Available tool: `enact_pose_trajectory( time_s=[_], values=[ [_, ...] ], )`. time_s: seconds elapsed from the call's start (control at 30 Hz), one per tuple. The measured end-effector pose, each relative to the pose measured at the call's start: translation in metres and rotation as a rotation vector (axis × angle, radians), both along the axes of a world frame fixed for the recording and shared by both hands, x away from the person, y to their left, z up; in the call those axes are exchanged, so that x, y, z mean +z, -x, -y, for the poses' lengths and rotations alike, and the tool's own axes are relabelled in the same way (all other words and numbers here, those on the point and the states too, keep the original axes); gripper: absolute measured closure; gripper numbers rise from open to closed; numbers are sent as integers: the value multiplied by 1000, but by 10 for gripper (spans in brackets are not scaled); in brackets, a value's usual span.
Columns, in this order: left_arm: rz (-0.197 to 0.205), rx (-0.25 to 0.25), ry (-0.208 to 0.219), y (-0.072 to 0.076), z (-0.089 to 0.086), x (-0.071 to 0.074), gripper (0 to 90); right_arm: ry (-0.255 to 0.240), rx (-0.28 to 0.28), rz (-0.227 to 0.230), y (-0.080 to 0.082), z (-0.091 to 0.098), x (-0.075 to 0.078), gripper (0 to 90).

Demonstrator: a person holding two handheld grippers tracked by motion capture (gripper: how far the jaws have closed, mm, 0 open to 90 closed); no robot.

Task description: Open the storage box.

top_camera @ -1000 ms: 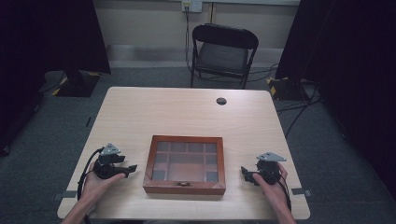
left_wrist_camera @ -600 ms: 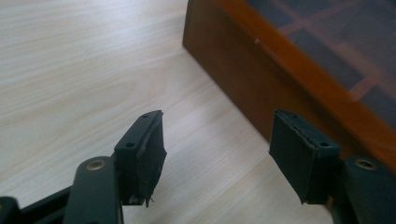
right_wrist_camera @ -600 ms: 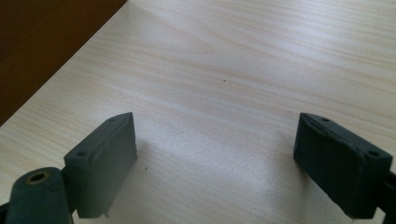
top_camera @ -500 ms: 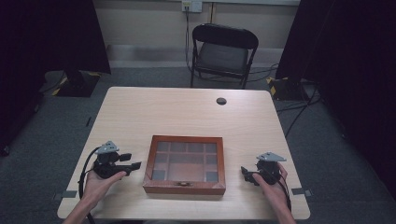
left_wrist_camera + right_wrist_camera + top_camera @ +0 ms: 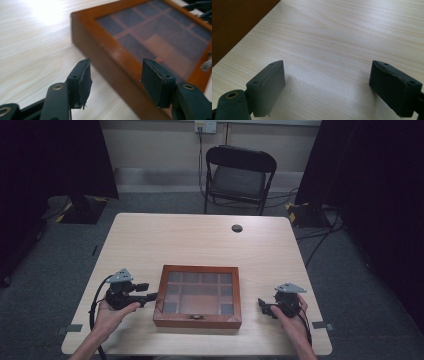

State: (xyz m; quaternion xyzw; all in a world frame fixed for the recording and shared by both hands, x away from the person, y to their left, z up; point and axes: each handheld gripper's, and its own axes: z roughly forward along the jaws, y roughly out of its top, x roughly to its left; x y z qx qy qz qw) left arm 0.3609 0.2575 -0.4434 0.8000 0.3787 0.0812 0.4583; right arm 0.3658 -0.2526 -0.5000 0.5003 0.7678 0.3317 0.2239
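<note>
A brown wooden box (image 5: 198,295) with a glass lid over several compartments lies shut at the table's front middle. My left gripper (image 5: 146,291) is held just left of it and points at its left side. Its jaws have just been closing but still stand apart. In the left gripper view the box's (image 5: 150,37) left edge runs just beyond the left gripper (image 5: 115,72), and the pads press on nothing. My right gripper (image 5: 263,306) rests right of the box, pointing at it. The right gripper (image 5: 328,67) is wide open over bare wood, the box's side (image 5: 234,22) at top left.
A small black round disc (image 5: 237,228) sits on the table's far side. A black folding chair (image 5: 239,175) stands behind the table (image 5: 200,245). Bare tabletop lies beyond the box. Cables trail on the floor at right.
My left gripper has risen slightly and edged right toward the box's left side, its jaws narrower than before. The right gripper and the box have not moved.
</note>
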Motion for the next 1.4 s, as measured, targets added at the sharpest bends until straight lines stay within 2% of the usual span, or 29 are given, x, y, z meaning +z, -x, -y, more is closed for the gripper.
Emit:
enact_pose_trajectory(
  time_s=[0.2, 0.37, 0.4, 0.5, 0.63, 1.13, 1.4],
  values=[
    [13, -59, -1, 0, 19, 9, 407, 1, 2, 1, 0, 0, 0, 124],
    [45, -119, -49, 2, 38, 18, 401, 1, 1, 1, -1, 0, 0, 123],
    [43, -127, -36, 1, 42, 19, 401, 1, 1, 1, -1, 0, 0, 124],
    [51, -153, -46, 0, 53, 23, 402, 1, 1, 1, -1, 0, 0, 123],
    [57, -185, -40, 1, 67, 28, 425, 1, 2, 1, -1, 0, 0, 123],
    [54, -282, -71, 3, 109, 31, 499, 1, 3, 2, -1, 0, 0, 123],
    [63, -393, -82, 14, 125, 27, 536, 1, 2, 1, 0, 0, 0, 123]
  ],
)
